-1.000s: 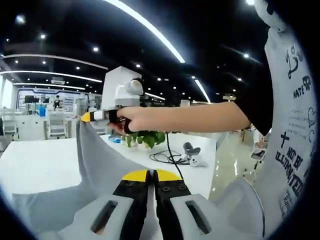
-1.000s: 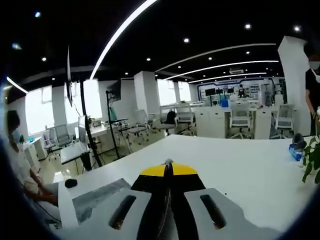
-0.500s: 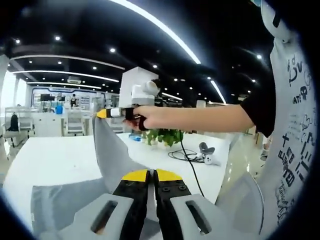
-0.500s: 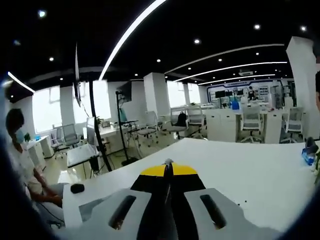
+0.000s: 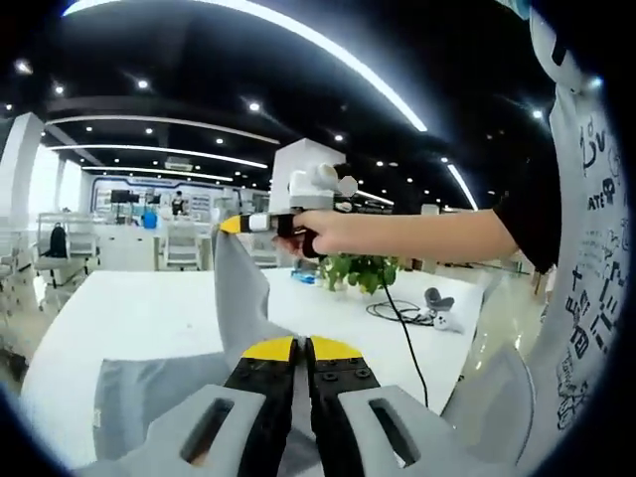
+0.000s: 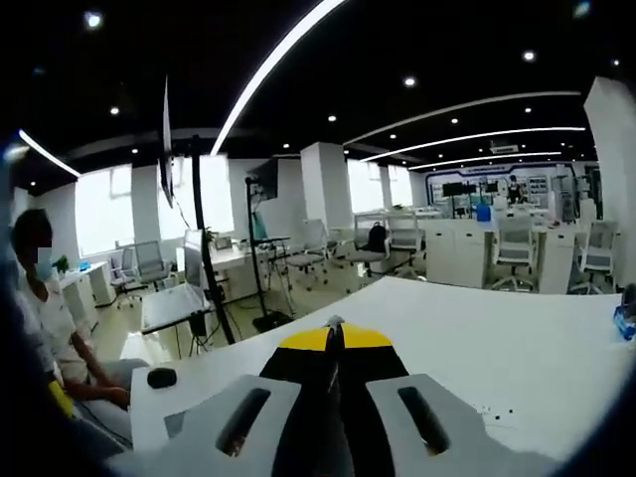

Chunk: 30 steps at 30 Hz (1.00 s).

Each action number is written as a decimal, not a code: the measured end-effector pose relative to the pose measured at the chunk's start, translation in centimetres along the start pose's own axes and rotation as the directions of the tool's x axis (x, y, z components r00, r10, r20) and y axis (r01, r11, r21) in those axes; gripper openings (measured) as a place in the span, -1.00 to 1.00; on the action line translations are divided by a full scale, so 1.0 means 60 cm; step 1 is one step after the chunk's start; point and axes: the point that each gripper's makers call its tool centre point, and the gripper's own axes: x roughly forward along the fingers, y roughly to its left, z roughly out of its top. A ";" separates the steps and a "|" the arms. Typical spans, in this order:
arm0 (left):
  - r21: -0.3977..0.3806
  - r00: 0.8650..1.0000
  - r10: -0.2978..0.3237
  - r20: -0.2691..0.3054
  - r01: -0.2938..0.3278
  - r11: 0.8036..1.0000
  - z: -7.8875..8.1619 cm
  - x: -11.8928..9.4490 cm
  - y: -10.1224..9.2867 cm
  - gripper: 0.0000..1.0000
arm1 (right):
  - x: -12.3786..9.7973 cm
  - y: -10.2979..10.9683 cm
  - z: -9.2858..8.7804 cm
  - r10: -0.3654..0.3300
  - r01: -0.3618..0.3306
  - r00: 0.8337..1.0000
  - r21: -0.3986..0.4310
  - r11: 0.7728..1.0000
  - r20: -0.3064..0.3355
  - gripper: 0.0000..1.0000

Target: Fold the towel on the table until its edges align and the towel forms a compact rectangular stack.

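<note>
A grey towel (image 5: 238,308) rises off the white table (image 5: 129,308) in a steep fold. Its top corner is pinched in my right gripper (image 5: 231,225), which a person's hand holds out over the table with the jaws shut. From there the cloth runs down to my left gripper (image 5: 301,345), whose yellow-tipped jaws are shut with the towel at their tips. Part of the towel lies flat on the table at the lower left. In the right gripper view my right gripper (image 6: 334,328) is shut, pointing across the table (image 6: 517,368).
A potted plant (image 5: 363,270), a black cable and a white controller (image 5: 437,318) sit at the table's far side. The person's printed shirt (image 5: 586,248) stands close on the right. A black mouse (image 6: 159,378) lies near the table edge, beside a seated person (image 6: 50,338).
Both cameras have swung, so more of the flat towel and table shows in the left gripper view. Both grippers stay shut and the towel stays lifted between them.
</note>
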 end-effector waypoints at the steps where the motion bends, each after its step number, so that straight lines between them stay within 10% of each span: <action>1: -0.007 1.000 0.007 0.007 -0.006 1.000 0.001 -0.003 0.005 -0.92 | 0.007 0.005 -0.001 0.006 -0.006 1.000 0.002 1.000 -0.002 -1.00; 21: -0.093 0.988 0.154 -0.035 -0.156 0.983 -0.066 -0.059 0.099 -0.92 | 0.101 0.038 -0.081 0.042 -0.036 0.995 0.072 0.997 -0.087 -1.00; 30: -0.101 0.955 0.285 -0.076 -0.292 0.951 -0.098 -0.088 0.145 -0.92 | 0.133 0.055 -0.109 0.056 -0.043 0.992 0.117 0.992 -0.111 -1.00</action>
